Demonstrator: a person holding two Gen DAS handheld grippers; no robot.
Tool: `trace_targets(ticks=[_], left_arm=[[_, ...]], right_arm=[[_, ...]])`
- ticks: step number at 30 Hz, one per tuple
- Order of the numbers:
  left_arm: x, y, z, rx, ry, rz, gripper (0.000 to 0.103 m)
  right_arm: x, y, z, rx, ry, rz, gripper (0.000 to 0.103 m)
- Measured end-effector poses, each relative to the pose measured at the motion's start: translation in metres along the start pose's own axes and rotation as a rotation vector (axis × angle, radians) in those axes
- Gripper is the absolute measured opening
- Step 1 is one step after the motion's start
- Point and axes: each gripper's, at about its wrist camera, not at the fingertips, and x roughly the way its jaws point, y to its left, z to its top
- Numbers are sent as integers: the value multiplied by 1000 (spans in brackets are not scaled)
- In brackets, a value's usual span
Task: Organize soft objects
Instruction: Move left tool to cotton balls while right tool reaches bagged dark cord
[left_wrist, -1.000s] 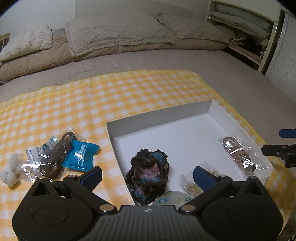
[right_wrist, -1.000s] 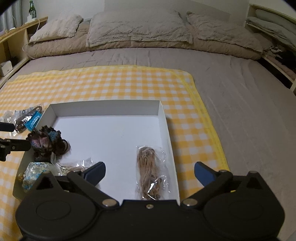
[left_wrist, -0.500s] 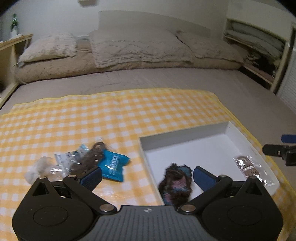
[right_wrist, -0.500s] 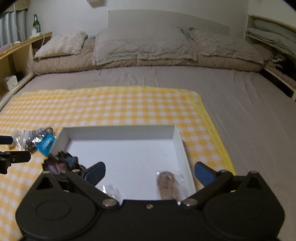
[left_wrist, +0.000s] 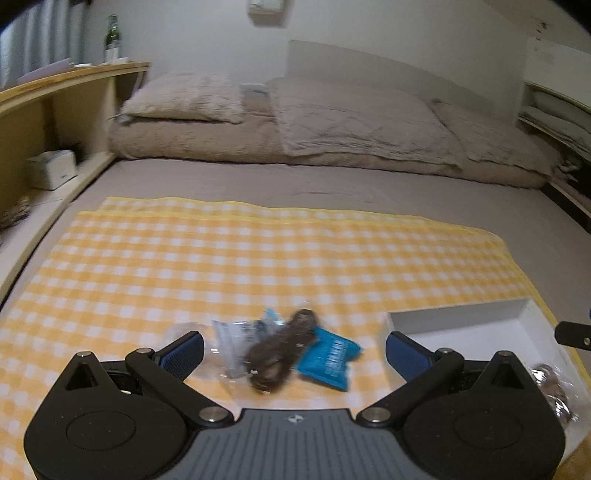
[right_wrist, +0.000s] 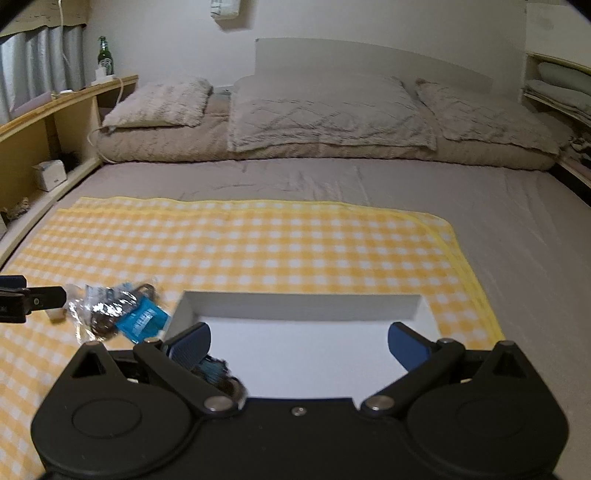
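On the yellow checked cloth (left_wrist: 258, 258) lies a small pile: a blue packet (left_wrist: 328, 356), a dark brown bundle in clear wrap (left_wrist: 280, 350) and a clear bag (left_wrist: 231, 339). My left gripper (left_wrist: 293, 349) stands open just above and behind this pile, empty. The white box (right_wrist: 310, 350) sits to the right, its far wall (left_wrist: 458, 314) visible in the left wrist view. My right gripper (right_wrist: 299, 341) is open over the box, holding nothing. A knitted dark and teal piece (right_wrist: 216, 371) peeks out by its left finger. The same pile (right_wrist: 122, 314) shows left of the box.
A bagged brown bundle (left_wrist: 550, 384) lies in the box's near right part. Pillows (right_wrist: 325, 114) and a grey mattress (right_wrist: 517, 229) lie beyond the cloth. A wooden shelf (right_wrist: 44, 122) runs along the left, with a green bottle (right_wrist: 105, 55).
Both grippers have pulled back and tilted up. The left one has swung left, from over the box to over the pile on the cloth. The box contents have slid mostly out of view.
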Motion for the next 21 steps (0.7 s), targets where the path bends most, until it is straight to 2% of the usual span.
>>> trace_targets(ticks=[7,14,21], left_arm=[[6,32,3,-34,-7,33,103],[16,64,4,-87,-16,95,103],[35,98,2,-98,33,179,103]], right_arm=[[10,33,12,-20,-16,46,103],[14,65,26,40,-51,130,103],[26,102,36,108,-52,195,103]])
